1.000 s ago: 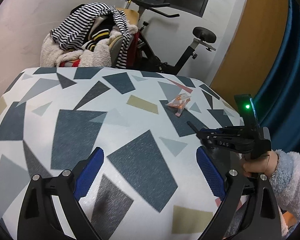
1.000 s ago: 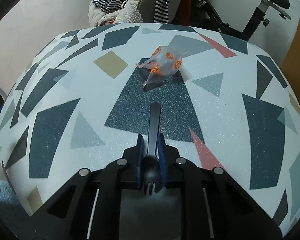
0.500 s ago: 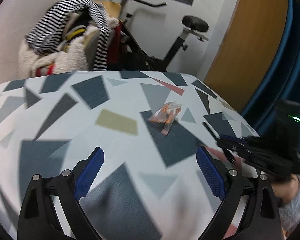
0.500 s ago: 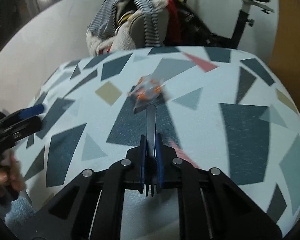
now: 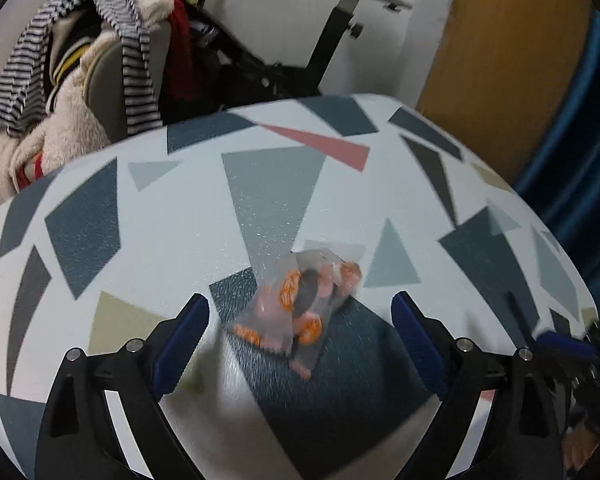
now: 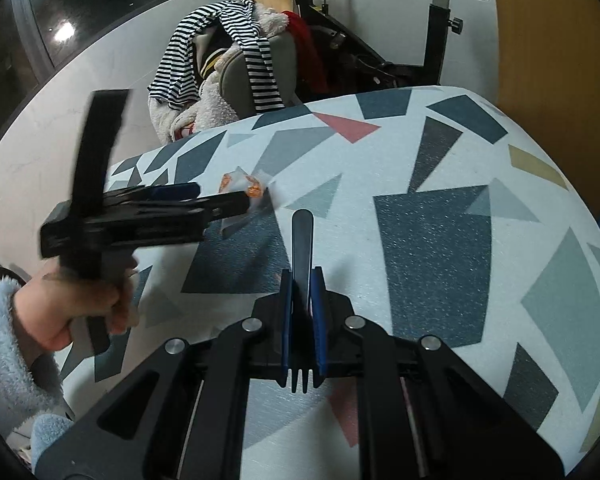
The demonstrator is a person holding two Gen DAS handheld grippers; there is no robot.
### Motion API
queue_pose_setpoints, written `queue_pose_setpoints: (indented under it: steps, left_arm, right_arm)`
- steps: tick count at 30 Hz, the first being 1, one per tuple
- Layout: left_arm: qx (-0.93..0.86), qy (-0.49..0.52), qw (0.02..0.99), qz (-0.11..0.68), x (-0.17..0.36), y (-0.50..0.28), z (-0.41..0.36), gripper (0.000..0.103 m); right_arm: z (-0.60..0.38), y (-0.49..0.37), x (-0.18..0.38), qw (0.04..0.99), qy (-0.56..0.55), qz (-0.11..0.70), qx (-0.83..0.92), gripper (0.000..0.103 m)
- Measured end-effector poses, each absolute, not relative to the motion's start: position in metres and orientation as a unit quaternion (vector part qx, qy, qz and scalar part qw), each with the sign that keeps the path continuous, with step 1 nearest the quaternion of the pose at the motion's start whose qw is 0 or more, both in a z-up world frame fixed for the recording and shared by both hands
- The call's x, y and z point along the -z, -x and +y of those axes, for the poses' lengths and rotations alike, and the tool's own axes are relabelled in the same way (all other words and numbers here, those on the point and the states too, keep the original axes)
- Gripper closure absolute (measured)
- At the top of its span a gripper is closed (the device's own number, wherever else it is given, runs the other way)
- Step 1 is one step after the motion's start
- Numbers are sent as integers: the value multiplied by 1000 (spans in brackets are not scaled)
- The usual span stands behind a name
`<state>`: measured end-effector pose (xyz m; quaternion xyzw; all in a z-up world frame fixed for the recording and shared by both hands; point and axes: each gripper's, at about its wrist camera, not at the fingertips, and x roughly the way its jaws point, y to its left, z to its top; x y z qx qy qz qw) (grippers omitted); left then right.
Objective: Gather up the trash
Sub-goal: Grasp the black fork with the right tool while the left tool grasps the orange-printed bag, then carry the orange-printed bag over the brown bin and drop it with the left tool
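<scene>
A clear plastic wrapper with orange prints [image 5: 296,312] lies on the patterned table [image 5: 180,208]. My left gripper [image 5: 300,336] is open, its blue pads on either side of the wrapper, just short of it. In the right wrist view the left gripper [image 6: 220,200] reaches over the wrapper [image 6: 240,184] from the left. My right gripper [image 6: 302,300] is shut on a black plastic fork [image 6: 302,236], handle pointing forward, held above the table to the right of the wrapper.
A chair piled with striped and fleece clothes [image 5: 88,80] stands behind the table. An exercise bike [image 5: 332,32] is beyond it, by the white wall. A wooden door [image 5: 500,60] and blue curtain [image 5: 580,160] are at the right.
My left gripper has moved right and forward across the table until the wrapper sits between its open fingers. The right gripper has pulled back and lifted a little with the fork.
</scene>
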<state>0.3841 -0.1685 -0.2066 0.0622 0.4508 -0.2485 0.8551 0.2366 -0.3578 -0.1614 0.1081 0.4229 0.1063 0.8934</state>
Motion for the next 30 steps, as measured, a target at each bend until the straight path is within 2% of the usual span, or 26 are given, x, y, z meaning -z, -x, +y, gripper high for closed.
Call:
queue_pose_setpoints:
  steps: [5, 6, 7, 8, 10, 18, 30]
  left_arm:
    - [220, -62, 850, 475, 220, -398, -172, 14]
    - [217, -65, 850, 476, 222, -399, -171, 21]
    - [211, -71, 853, 473, 221, -397, -171, 38]
    - [211, -75, 853, 470, 219, -395, -169, 63]
    - [237, -50, 847, 474, 214, -389, -162, 67]
    - [289, -33, 852, 435, 172, -321, -128, 71]
    - [294, -54, 865, 403, 135, -150, -44, 70]
  right_arm:
    - [-360, -231, 163, 896, -101, 418, -106, 90]
    - [-360, -231, 164, 896, -101, 419, -106, 90]
    - [-360, -231, 165, 896, -100, 419, -106, 90]
    - [-361, -230, 165, 895, -102, 421, -106, 90]
    - [-362, -228, 164, 893, -109, 423, -108, 90]
    - [-349, -216, 153, 894, -103, 419, -125, 90]
    - [-289, -162, 126, 890, -59, 408, -192, 90]
